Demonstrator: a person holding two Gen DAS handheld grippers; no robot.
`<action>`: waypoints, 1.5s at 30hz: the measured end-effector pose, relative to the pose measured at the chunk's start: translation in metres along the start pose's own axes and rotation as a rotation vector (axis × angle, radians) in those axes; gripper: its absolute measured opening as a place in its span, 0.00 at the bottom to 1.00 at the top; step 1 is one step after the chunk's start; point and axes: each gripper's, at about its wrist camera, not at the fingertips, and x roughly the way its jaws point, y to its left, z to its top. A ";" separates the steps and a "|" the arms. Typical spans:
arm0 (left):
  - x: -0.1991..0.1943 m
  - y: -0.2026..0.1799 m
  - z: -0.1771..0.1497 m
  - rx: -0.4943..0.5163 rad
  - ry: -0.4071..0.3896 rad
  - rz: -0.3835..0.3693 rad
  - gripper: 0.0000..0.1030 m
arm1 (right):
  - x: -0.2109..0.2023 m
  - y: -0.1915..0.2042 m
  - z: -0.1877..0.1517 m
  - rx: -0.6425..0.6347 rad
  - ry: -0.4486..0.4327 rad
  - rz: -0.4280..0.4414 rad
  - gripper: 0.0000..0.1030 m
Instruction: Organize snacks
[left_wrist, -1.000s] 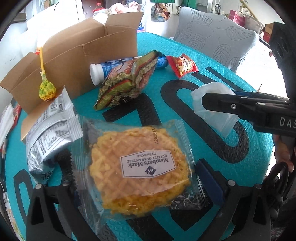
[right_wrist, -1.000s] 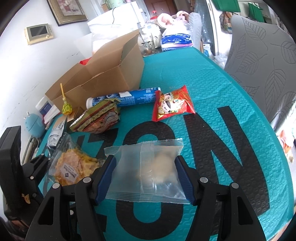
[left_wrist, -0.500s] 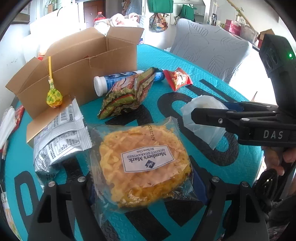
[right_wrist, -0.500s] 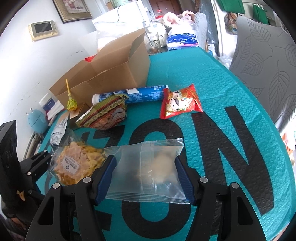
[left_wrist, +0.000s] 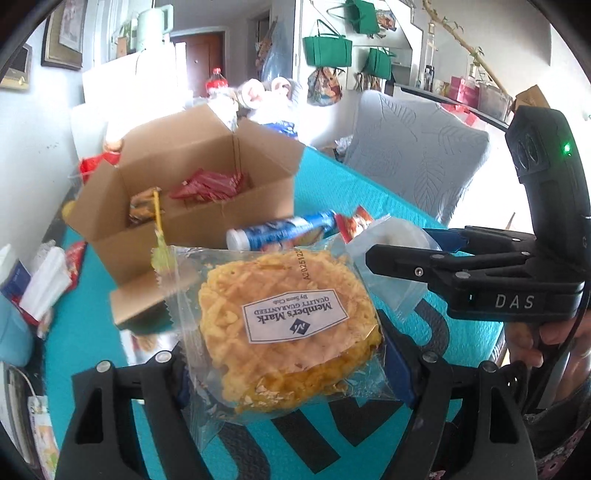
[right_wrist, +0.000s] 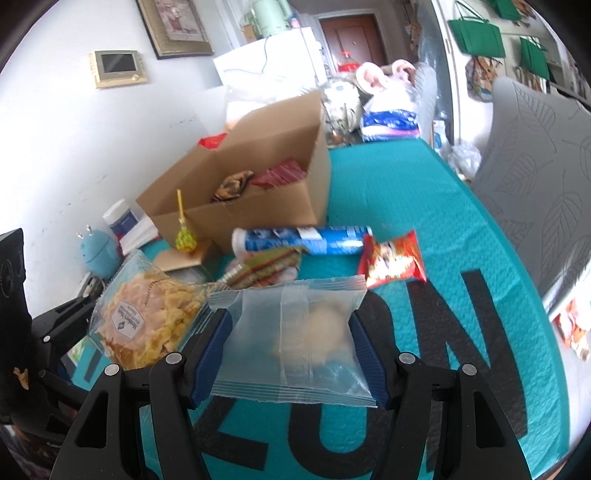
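My left gripper (left_wrist: 291, 369) is shut on a clear packet of a golden waffle-like crisp (left_wrist: 291, 325) with a white label, held above the teal table. My right gripper (right_wrist: 291, 354) is shut on a clear packet with a pale bun (right_wrist: 295, 332) inside, also off the table. In the right wrist view the waffle packet (right_wrist: 147, 325) hangs just left of the bun packet. Behind both stands an open cardboard box (left_wrist: 192, 229) with red packets (left_wrist: 207, 186) in it. A blue tube (right_wrist: 303, 240), a red snack bag (right_wrist: 393, 258) and a green striped packet (right_wrist: 266, 269) lie before the box.
A yellow lollipop (right_wrist: 183, 236) leans on the box's front flap. A grey leaf-patterned chair (left_wrist: 413, 166) stands at the table's far right edge. Small items and a blue round gadget (right_wrist: 98, 251) crowd the left edge by the wall. A person's hand (left_wrist: 524, 343) holds the right gripper.
The left jaws closed on the waffle packet and lifted it off the table. The right gripper rose with the bun packet. Both views now look higher, into the box.
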 end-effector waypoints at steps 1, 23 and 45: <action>-0.004 0.002 0.003 -0.002 -0.011 0.006 0.77 | -0.001 0.002 0.003 -0.009 -0.008 0.006 0.64; -0.021 0.058 0.092 -0.057 -0.210 0.087 0.77 | -0.004 0.042 0.110 -0.107 -0.144 0.111 0.64; 0.025 0.130 0.199 -0.067 -0.375 0.161 0.77 | 0.047 0.039 0.228 -0.143 -0.249 0.143 0.64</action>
